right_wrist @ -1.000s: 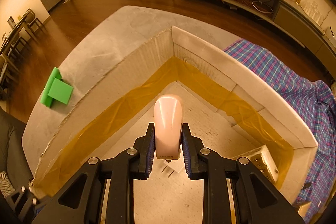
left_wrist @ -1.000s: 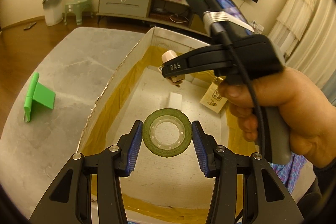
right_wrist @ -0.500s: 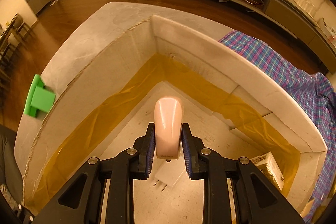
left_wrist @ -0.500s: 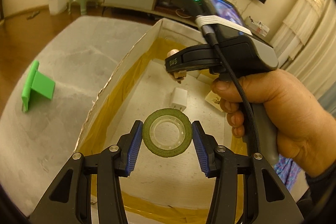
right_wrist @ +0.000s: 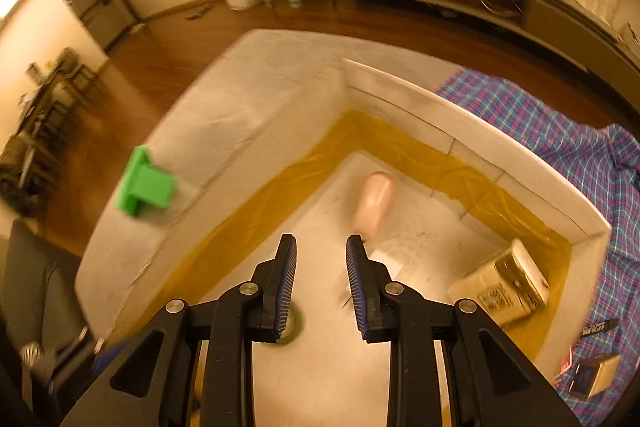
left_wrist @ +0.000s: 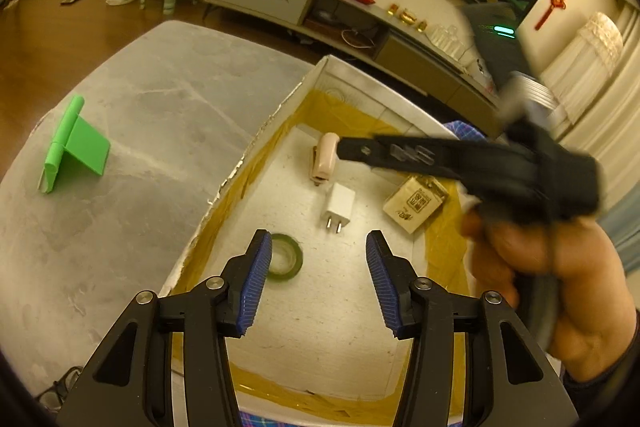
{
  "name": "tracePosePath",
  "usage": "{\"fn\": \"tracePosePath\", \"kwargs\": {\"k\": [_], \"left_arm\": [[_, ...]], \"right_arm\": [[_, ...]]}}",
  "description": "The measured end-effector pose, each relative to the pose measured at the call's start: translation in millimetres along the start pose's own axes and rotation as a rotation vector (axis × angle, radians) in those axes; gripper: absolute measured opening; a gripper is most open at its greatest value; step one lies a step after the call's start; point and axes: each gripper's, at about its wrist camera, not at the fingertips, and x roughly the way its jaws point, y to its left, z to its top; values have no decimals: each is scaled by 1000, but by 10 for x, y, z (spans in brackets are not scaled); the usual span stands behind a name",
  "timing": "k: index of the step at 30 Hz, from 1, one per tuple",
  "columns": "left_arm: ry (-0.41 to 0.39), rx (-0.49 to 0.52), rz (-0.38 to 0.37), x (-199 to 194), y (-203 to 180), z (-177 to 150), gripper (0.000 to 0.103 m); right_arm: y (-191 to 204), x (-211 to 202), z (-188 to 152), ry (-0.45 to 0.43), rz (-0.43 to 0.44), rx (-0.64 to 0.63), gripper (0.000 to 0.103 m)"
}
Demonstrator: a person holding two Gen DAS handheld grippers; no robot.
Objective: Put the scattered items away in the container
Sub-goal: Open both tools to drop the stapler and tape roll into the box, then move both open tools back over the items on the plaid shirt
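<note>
The container is a white box (left_wrist: 256, 147) lined with yellow tape. On its floor lie a green tape roll (left_wrist: 290, 261), a pink stapler (left_wrist: 325, 163), a white charger plug (left_wrist: 338, 205) and a beige packet (left_wrist: 416, 203). My left gripper (left_wrist: 318, 263) hovers over the box with its jaws opening and nothing between them; the roll sits just behind its left finger. My right gripper (right_wrist: 322, 259) is also opening and empty, above the stapler (right_wrist: 374, 203). A green stand (left_wrist: 76, 151) remains outside on the grey tabletop.
A hand holds the blurred right gripper (left_wrist: 348, 149) across the right of the left wrist view. A plaid cloth (right_wrist: 560, 131) lies beside the box, with a small box (right_wrist: 592, 375) and a marker (right_wrist: 598, 327) on it. Beyond are a TV cabinet and wood floor.
The left gripper let go of the green tape roll, which now lies on the box floor. The right gripper released the pink stapler into the box and pulled up and away.
</note>
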Motion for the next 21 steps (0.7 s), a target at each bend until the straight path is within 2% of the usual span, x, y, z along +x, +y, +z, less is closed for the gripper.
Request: {"fn": "tracePosePath", "kwargs": {"k": [8,14,21], "left_arm": [[-71,83,16,-170,-265,-26,52],[-105,191,-90,-294,-693,-118,52],[-77,285,-160,-246,-1223,-243,52]], "right_arm": [[-36,-834,-595,-195,97,-93,32],[-316,-1322,-1049,-345,151,-88,32],[-648,-1719,-1523,-435,161,-66,32]]}}
